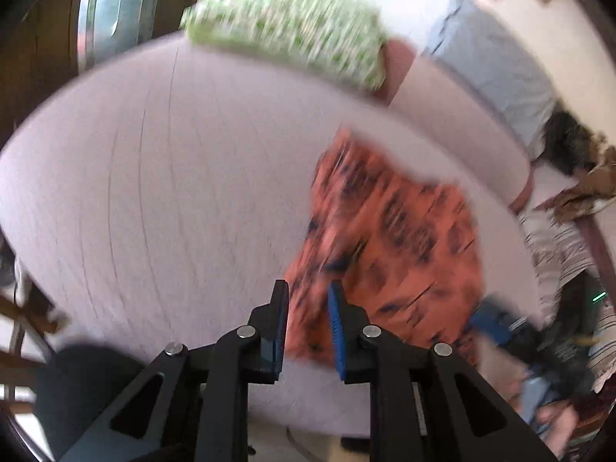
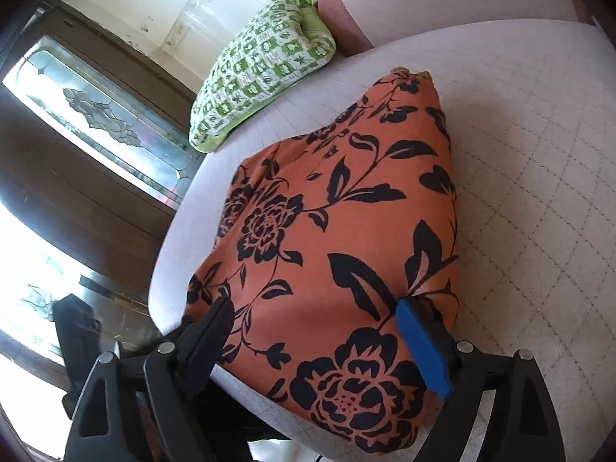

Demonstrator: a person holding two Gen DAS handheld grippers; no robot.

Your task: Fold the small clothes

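Orange floral garment point(image 2: 338, 231) beneath spread right fingers point(image 2: 423, 350).

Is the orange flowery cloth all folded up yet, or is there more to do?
Partly done: the orange flowered cloth already lies doubled over on the white quilted pad. In hand: the right hand-held gripper is open around its near edge, and the left hand-held gripper is open beside it, holding nothing. Left: probably another fold. The green checked bundle sits apart.
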